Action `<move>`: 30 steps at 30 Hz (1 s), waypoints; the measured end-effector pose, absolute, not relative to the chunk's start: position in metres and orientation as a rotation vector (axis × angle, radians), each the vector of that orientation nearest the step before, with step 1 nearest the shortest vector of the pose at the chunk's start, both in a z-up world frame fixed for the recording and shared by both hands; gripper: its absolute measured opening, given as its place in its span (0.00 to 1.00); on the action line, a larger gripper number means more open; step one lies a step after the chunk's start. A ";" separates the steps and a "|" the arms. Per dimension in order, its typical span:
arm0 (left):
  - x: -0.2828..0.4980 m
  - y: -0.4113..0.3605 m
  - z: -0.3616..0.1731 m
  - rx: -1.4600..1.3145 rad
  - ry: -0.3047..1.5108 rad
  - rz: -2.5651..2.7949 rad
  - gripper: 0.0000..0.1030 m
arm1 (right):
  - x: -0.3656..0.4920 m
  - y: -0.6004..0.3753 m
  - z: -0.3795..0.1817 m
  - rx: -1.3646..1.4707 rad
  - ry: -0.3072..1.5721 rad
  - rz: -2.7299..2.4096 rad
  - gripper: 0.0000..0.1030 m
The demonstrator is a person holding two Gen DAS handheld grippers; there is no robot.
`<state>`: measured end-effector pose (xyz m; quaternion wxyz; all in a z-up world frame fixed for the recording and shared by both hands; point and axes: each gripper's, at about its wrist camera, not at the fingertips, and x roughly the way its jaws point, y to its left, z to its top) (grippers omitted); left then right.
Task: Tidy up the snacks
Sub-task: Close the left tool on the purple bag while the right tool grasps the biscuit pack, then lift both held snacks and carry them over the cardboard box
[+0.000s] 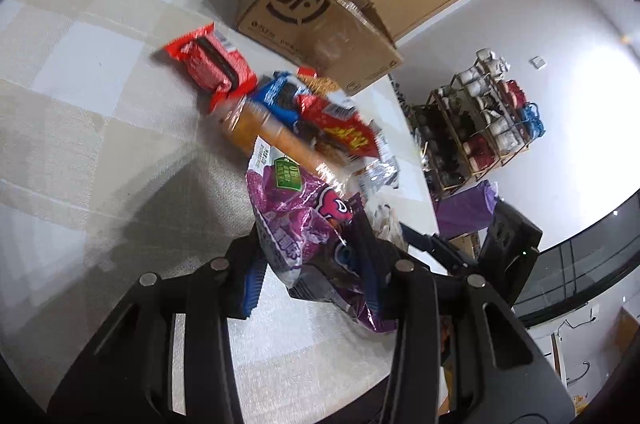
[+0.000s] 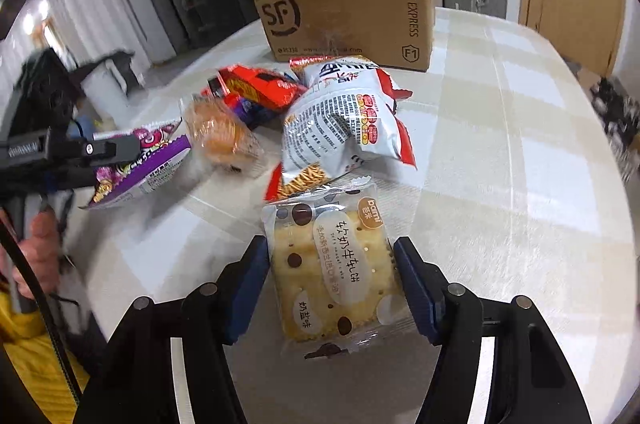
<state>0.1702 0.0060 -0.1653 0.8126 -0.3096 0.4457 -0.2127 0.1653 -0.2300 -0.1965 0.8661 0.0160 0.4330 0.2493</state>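
Checked tablecloth [image 2: 500, 143] under me; the far snack pile [image 1: 304, 119] is blurred, and the carton [image 2: 348, 15] hides its inside. My left gripper [image 1: 312, 256] is clenched on the purple bag [image 1: 304, 220]. My right gripper [image 2: 330, 276] grasps the cracker pack [image 2: 332, 264], sides pressed between both pads.

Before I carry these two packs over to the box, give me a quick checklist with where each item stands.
1. Left tongs shut on the purple snack bag: ok.
2. Right tongs pressing both sides of the cracker pack: ok.
3. Cardboard box top open: ok.
4. Room inside the box: cannot tell, interior hidden.
5. Path to the box free: not ok, the white noodle bag and red packs lie between.
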 end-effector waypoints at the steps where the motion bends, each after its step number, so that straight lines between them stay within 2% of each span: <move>1: 0.168 0.009 -0.162 -0.659 0.943 -0.456 0.35 | 0.163 -0.232 -0.194 0.058 0.900 0.525 0.63; 11: 0.134 0.024 -0.108 -0.551 0.812 -0.439 0.35 | 0.136 -0.243 -0.145 0.232 0.779 0.576 0.63; 17: 0.111 0.015 -0.063 -0.385 0.691 -0.386 0.36 | 0.125 -0.236 -0.088 0.245 0.641 0.641 0.63; 30: 0.103 0.020 0.032 -0.223 0.521 -0.305 0.36 | 0.137 -0.219 0.015 0.263 0.416 0.707 0.63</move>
